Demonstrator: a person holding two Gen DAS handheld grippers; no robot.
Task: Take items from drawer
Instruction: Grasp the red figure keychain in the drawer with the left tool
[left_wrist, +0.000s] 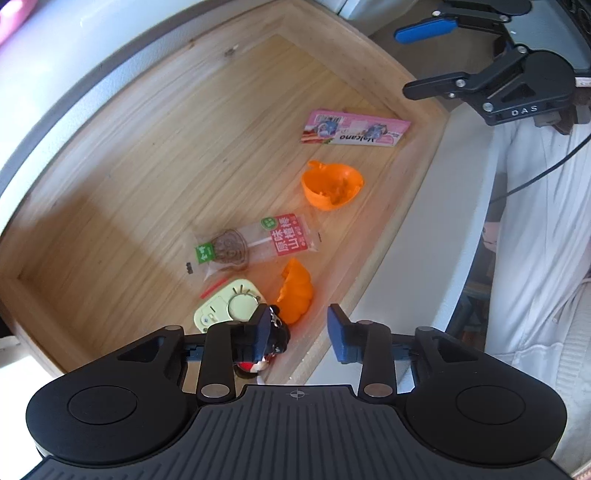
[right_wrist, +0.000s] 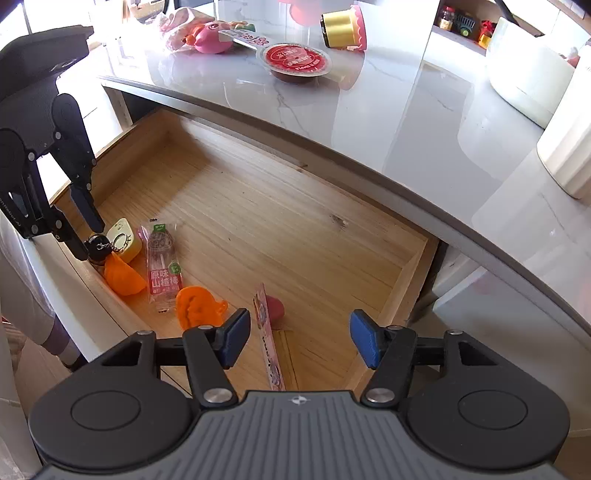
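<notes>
The wooden drawer stands pulled out. In it lie a pink snack packet, an orange mould cup, a clear-and-red hawthorn stick packet, an orange shell piece, a pale green gadget and a black keychain toy. My left gripper is open, low at the drawer's front corner, with the black toy against its left finger. My right gripper hovers open over the pink packet.
A grey marble countertop overhangs the drawer's back. On it sit a red-lidded tub, a gold cup, a pink toy and white containers. The white drawer front and a person's pale clothing lie to the right.
</notes>
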